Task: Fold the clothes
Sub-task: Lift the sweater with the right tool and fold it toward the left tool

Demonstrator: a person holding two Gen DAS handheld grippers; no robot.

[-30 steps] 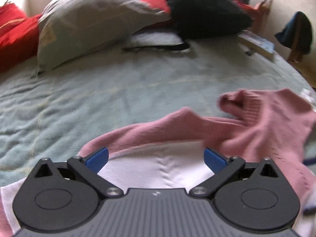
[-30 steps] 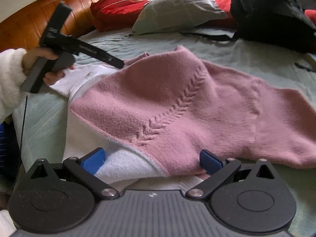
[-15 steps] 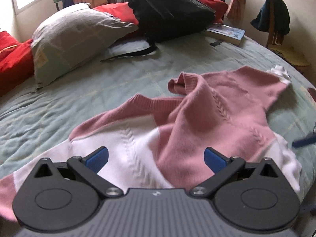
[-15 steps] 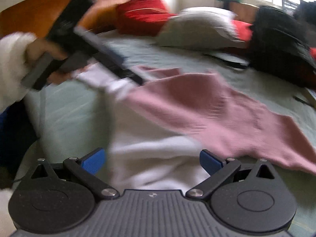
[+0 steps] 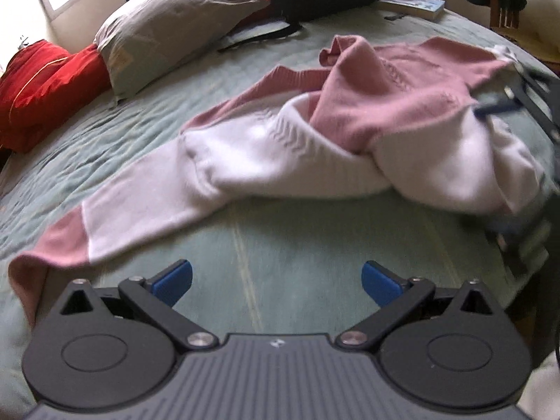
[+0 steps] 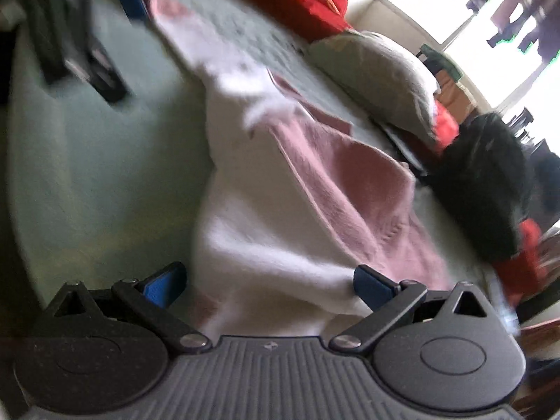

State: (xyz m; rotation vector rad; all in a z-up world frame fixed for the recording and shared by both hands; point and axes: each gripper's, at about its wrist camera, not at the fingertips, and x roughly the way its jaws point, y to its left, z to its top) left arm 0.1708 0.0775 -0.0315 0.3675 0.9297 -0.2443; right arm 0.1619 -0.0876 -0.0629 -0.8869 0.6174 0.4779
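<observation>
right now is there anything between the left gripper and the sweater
No. In the left wrist view only bare green bedspread lies between the open left gripper and the pink-and-white sweater; nothing sits on that stretch.

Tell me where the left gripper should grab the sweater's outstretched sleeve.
Judging by how it lies, take the pink cuff at the sleeve's free end, coming in low from the near edge of the bed. The sleeve lies flat and straight toward the open left gripper, with the cuff nearest and unburied.
</observation>
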